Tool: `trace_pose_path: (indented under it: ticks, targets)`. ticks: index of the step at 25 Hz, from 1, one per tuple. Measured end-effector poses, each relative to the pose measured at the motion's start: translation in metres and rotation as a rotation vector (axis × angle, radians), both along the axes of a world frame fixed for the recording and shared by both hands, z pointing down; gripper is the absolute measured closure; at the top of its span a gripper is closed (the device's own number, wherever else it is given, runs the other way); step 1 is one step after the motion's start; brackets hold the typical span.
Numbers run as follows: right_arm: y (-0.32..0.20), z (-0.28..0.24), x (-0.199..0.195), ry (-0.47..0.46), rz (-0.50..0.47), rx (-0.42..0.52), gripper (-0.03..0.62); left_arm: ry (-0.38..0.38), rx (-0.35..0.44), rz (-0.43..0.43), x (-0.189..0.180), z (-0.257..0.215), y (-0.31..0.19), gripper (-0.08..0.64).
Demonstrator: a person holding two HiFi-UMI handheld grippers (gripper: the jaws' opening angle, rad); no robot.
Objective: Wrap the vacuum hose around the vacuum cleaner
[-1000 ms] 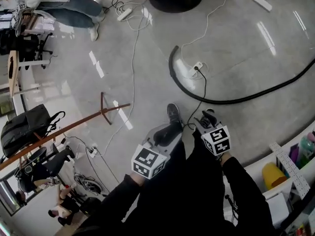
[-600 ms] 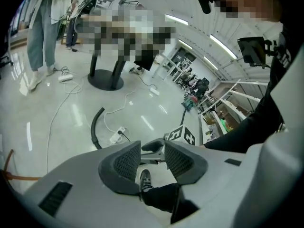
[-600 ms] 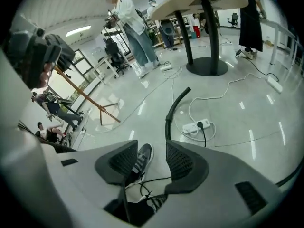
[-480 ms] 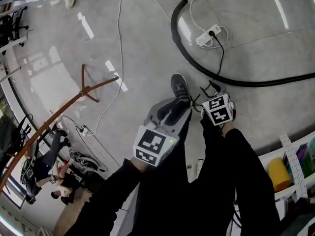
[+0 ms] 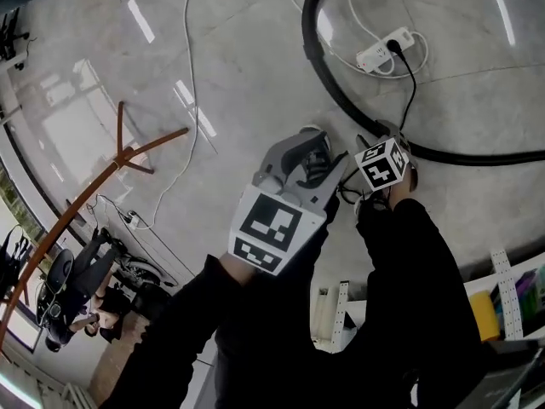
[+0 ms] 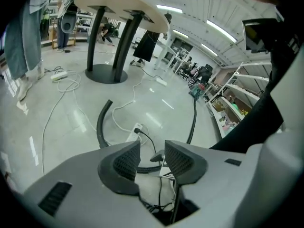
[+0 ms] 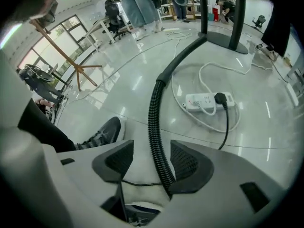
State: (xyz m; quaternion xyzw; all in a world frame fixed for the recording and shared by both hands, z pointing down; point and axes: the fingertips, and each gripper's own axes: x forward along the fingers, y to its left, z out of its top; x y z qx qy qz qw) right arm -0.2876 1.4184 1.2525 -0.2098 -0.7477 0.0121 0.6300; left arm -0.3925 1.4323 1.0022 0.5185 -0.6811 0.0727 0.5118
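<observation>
Closest to me, my right tongs [image 7: 152, 146] point steeply down at the floor. Their jaws have just been opening and stand apart. The black ribbed vacuum hose [image 7: 153, 110] runs up between them, close against the pad on the picture's right, with a clear gap to the other pad, so nothing is clamped. My left tongs [image 6: 152, 151] hang just to their left in the head view. Their jaws are only narrowly apart and hold nothing; through the gap I see just floor, cable and a stretch of hose beyond.

A dark grey laced sneaker [image 7: 102, 134] stands on the glossy pale grey floor [image 7: 118, 96], just left of the right tongs. From the tongs the hose lies on that floor in a long bend. One part sweeps away to its open end, and the other runs off to the right edge of the head view.

Inside the bend sits a white power strip [image 7: 204, 100] with a black plug [image 7: 221, 98] in it and a white cable looped around it. Further left a slanted brown wooden stand [image 7: 78, 65] rests on the floor. Farthest off is a round pale table on black legs [image 6: 121, 6].
</observation>
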Motion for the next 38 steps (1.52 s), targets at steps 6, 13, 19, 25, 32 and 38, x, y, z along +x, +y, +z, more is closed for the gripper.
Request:
trace_pose_path:
  ticks: [6, 13, 19, 25, 32, 38]
  targets:
    - [0.022, 0.083, -0.021, 0.02, -0.137, -0.001, 0.336, -0.016, 0.078, -0.091, -0.035, 0.01, -0.002, 0.39]
    - [0.044, 0.125, -0.007, 0.153, -0.21, 0.041, 0.379, 0.043, 0.062, -0.109, -0.034, 0.026, 0.011, 0.39]
    - [0.036, 0.05, 0.002, 0.188, -0.093, -0.158, 0.408, 0.091, 0.017, -0.139, -0.002, -0.005, 0.014, 0.391]
    - [0.009, -0.093, 0.055, 0.174, 0.019, -0.402, 0.41, 0.178, -0.034, -0.102, 0.052, -0.082, 0.001, 0.391]
    - [-0.091, -0.361, 0.077, -0.058, 0.195, -0.437, 0.411, 0.137, -0.002, -0.009, 0.069, -0.257, -0.043, 0.39]
    - [-0.195, -0.608, 0.092, -0.415, 0.447, -0.436, 0.411, 0.041, 0.134, 0.135, 0.109, -0.435, -0.121, 0.39]
